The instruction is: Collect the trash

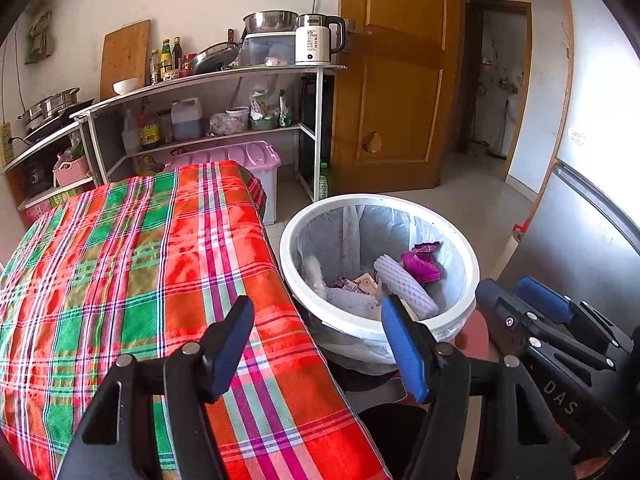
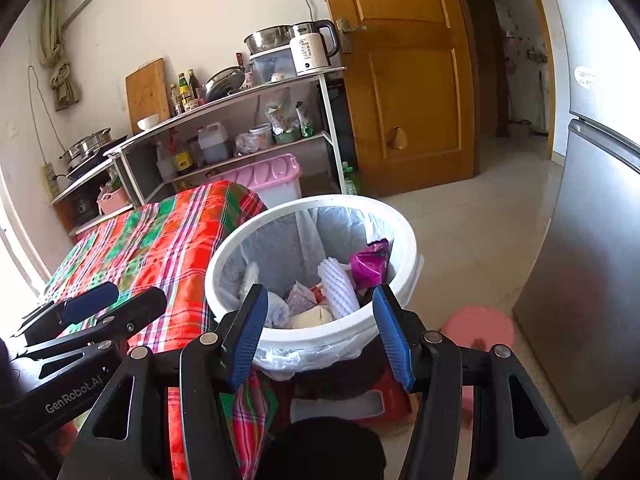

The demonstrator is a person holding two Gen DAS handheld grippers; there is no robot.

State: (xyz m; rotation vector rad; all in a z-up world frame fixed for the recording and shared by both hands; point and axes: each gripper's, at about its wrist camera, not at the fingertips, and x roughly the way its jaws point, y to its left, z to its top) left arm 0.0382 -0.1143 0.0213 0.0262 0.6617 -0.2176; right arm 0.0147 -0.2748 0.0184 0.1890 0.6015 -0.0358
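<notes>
Two empty tongs (image 1: 320, 340) (image 2: 320, 320), one full bin (image 2: 400, 280).

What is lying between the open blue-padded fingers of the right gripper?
Nothing is held there: in the right wrist view, the right gripper only frames the white plastic bin behind it.

Red-green plaid tablecloth (image 1: 132, 264), white bin (image 2: 316, 340), purple wrapper (image 2: 368, 266), perhaps pink stool (image 2: 480, 326)

"GenRobot.AI" on left tool (image 2: 84, 312); "DAS" on right tool (image 1: 532, 304); "55" on kettle (image 1: 314, 40).
</notes>
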